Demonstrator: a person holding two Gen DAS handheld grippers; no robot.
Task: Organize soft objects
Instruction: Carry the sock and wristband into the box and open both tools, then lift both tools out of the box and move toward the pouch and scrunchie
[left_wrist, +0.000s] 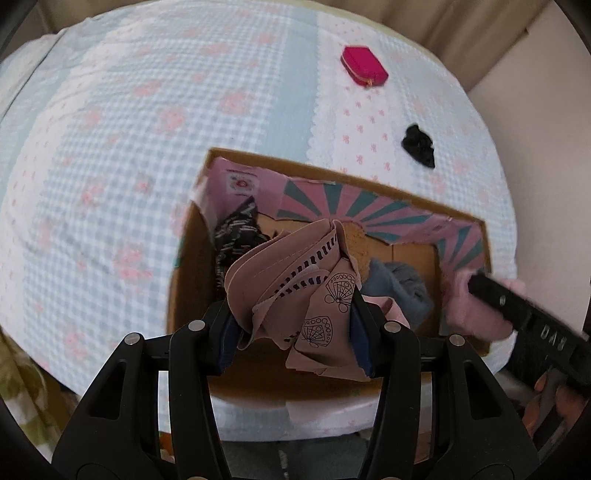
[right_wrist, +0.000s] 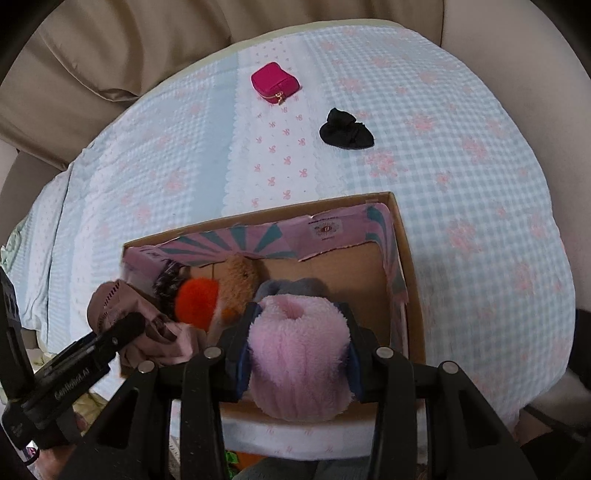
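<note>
Cardboard fills the middle of my left wrist view: an open box (left_wrist: 192, 266) with pink and teal printed flaps folded inside, sitting on the bed (left_wrist: 147, 129) near its front edge. My left claw (left_wrist: 295, 328) is clamped on a dusty-pink printed cloth (left_wrist: 291, 288), which bunches up between the fingers over the near side of the box. Behind the cloth I see a black patterned fabric (left_wrist: 236, 232) in the far left corner of the box and a grey-blue soft piece (left_wrist: 399, 288) toward its right side. The right claw (left_wrist: 476, 284) comes in from the right over the box's right wall, with a pink fluffy item (left_wrist: 476, 317) around its tip. On the quilt beyond the box, toward the bed's far right corner, lie a magenta zip pouch (left_wrist: 364, 66) and a black scrunched item (left_wrist: 419, 144), well apart from each other.

In my right wrist view, the right claw (right_wrist: 299, 343) is closed on the pink fluffy item (right_wrist: 295, 358), held above the near edge of the box (right_wrist: 402, 251). Inside sit an orange pom-pom (right_wrist: 195, 299) touching a tan plush piece (right_wrist: 240, 280), with a grey soft piece (right_wrist: 291, 286) just behind the pink one. The left claw (right_wrist: 129, 325) enters from the left, holding the printed cloth (right_wrist: 107, 299) over the box's left wall. The pouch (right_wrist: 275, 85) and black item (right_wrist: 345, 129) lie farther up the bed.
</note>
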